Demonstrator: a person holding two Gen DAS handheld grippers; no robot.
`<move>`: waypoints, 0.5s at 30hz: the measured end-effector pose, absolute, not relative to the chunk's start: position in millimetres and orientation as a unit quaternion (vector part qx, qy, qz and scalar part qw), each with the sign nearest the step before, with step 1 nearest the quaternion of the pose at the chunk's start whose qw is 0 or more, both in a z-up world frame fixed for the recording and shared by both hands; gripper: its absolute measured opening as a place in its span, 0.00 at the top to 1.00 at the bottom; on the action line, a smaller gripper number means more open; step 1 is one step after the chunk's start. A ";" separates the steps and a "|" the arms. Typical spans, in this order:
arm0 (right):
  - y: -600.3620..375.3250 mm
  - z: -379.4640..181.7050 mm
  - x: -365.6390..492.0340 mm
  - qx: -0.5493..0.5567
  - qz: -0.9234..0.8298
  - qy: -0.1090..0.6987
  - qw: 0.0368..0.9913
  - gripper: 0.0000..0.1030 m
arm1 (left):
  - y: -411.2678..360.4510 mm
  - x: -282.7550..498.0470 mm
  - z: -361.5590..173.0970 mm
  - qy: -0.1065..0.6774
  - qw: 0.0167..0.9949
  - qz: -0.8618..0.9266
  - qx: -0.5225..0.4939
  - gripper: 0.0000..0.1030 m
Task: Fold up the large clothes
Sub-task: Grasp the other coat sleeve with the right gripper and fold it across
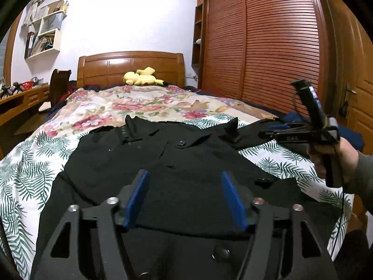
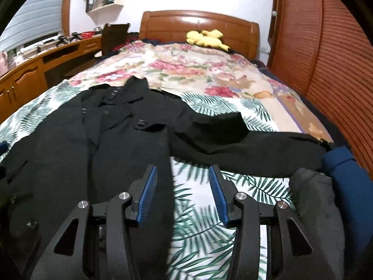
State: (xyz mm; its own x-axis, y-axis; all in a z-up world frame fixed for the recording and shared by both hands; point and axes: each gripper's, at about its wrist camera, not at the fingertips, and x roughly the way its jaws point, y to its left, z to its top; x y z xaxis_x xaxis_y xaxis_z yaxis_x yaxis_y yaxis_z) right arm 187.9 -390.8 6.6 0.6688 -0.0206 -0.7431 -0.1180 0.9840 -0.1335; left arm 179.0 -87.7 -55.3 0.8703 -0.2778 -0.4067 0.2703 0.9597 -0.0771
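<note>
A large black coat [image 1: 186, 158] with buttons lies spread front-up on the bed, collar toward the headboard. My left gripper [image 1: 184, 175] hovers over its lower middle, jaws wide open; the blue pads touch no cloth. In the right wrist view the coat [image 2: 105, 140] fills the left side, and one sleeve [image 2: 256, 147] stretches out to the right. My right gripper [image 2: 183, 170] stands open over the coat's right edge and the leaf-print sheet, gripping nothing. The left wrist view shows the right gripper [image 1: 268, 134] from the side, held by a hand above the sleeve.
The bed cover [image 1: 28, 175] has leaf and flower prints. A yellow plush toy [image 1: 142, 77] rests by the wooden headboard. A dark blue garment [image 2: 345, 175] and a dark grey one [image 2: 312, 193] lie at the bed's right edge. A slatted wardrobe [image 1: 268, 46] stands right, a desk [image 2: 35, 70] left.
</note>
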 end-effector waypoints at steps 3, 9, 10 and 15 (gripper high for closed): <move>-399.8 -4.2 200.7 -0.104 0.011 0.416 0.903 0.53 | -86.6 179.8 -56.9 0.211 0.967 -0.140 -0.008 0.19; -418.5 -27.9 228.6 -0.130 -0.003 0.437 0.890 0.22 | -84.1 181.5 -57.3 0.214 0.967 -0.137 -0.013 0.19; -421.4 -32.3 235.0 -0.138 -0.009 0.443 0.886 0.22 | -84.5 182.3 -57.2 0.215 0.967 -0.136 -0.013 0.19; -436.9 -49.3 261.0 -0.137 -0.021 0.480 0.866 0.22 | -83.2 188.3 -57.9 0.226 0.964 -0.136 -0.022 0.19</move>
State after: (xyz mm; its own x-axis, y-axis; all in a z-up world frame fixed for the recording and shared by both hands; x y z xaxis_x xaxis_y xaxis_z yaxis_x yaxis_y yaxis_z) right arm 261.0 -436.9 -49.3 0.5389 -0.1676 -0.8256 -0.0961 0.9614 -0.2579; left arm 188.3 -83.2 -57.9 0.8610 -0.2724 -0.4296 0.2527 0.9620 -0.1035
